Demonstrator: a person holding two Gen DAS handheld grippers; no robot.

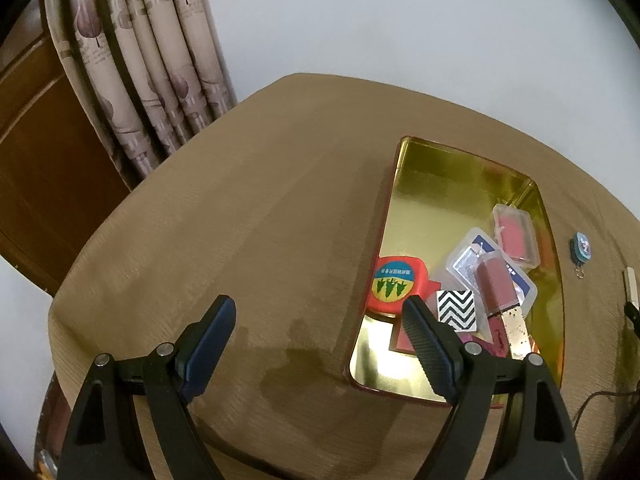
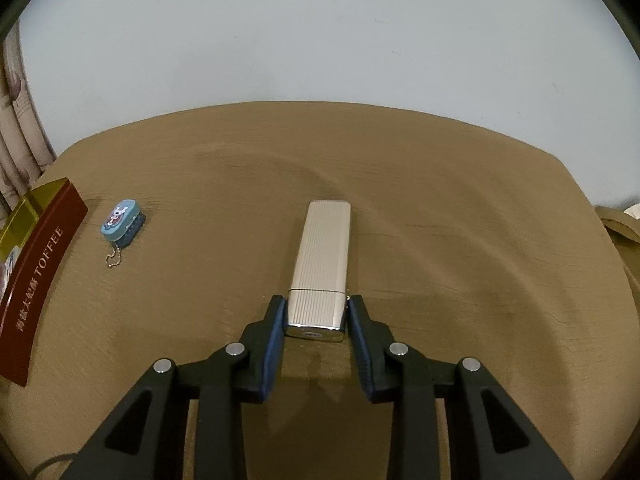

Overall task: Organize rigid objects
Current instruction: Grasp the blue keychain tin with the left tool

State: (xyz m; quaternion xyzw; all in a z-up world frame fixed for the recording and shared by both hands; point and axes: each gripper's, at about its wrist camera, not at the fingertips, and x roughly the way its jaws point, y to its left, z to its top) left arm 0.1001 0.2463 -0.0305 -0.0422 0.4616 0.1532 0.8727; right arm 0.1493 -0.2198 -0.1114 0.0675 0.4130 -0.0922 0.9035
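one gold tin [image 1: 424, 160] with a dark red outside. inside it: one orange tape measure [image 1: 394, 284], three clear plastic cases [image 1: 516, 236], one zigzag-patterned card [image 1: 458, 309]; the rest of the pile is too jumbled to count. on the counter [image 2: 440, 200]: one ribbed silver lighter [image 2: 322, 252], one blue keychain charm [image 2: 122, 224].

Tablecloth [image 2: 440, 200] tan. Tin [image 1: 440, 168] gold inside, dark red outside with pale lettering. Tape measure [image 1: 394, 282] orange-red, yellow-green label. Card [image 1: 457, 308] black-white zigzag. Case [image 2: 320, 256] pale champagne, fine ribs. Charm [image 2: 123, 222] light blue. Curtain [image 1: 152, 80] beige, mauve leaf print.
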